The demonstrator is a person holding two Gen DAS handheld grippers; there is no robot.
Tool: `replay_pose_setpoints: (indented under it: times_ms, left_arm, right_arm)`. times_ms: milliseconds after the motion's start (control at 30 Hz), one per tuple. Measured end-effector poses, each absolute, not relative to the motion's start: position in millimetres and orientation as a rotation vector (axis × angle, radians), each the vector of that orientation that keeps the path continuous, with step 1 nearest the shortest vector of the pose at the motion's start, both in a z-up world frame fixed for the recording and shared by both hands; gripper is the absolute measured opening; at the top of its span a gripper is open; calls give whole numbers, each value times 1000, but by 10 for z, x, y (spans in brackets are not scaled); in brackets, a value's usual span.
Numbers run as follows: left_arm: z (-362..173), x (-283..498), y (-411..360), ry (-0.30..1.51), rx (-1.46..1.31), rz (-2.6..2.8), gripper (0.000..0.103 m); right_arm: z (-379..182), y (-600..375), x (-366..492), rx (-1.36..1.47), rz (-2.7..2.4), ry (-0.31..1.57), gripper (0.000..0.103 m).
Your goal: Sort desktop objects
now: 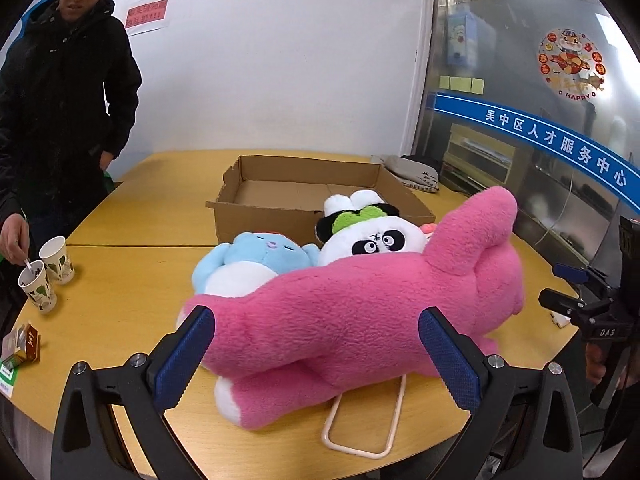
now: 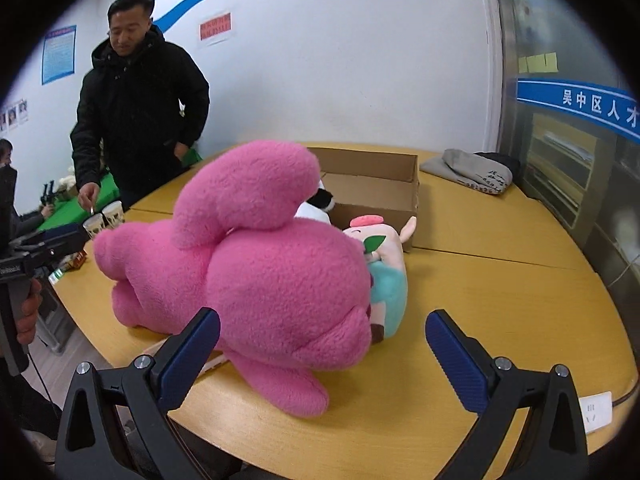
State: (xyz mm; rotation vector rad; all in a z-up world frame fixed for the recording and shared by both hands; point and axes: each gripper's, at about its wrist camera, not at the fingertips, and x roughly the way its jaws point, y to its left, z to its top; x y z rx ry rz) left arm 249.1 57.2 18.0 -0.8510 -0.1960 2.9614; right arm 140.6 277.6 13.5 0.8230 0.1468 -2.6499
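Observation:
A big pink plush lies on the yellow table. Behind it lie a blue plush and a panda plush, in front of an open cardboard box. My left gripper is open, its jaws on either side of the pink plush's body. In the right wrist view the pink plush fills the middle, with a small pink-and-teal plush beside it and the box behind. My right gripper is open near the plush's head end.
A man in a black jacket stirs one of two paper cups at the table's left edge. Small cartons lie near there. A white wire frame lies under the pink plush. A grey cloth lies at the far right.

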Motion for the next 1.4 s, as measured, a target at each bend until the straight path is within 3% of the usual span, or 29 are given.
replay_pose_setpoints:
  times_ms: [300, 1200, 1400]
  left_arm:
    - [139, 2476, 572, -234, -849, 2935, 103]
    - [65, 2386, 329, -307, -805, 2948, 103]
    - [11, 2338, 174, -361, -823, 2931, 103]
  right_arm:
    - [208, 2564, 1455, 805, -2670, 248, 103]
    - [170, 2504, 1315, 691, -2566, 162, 103]
    - [185, 2610, 1203, 635, -2537, 214, 103]
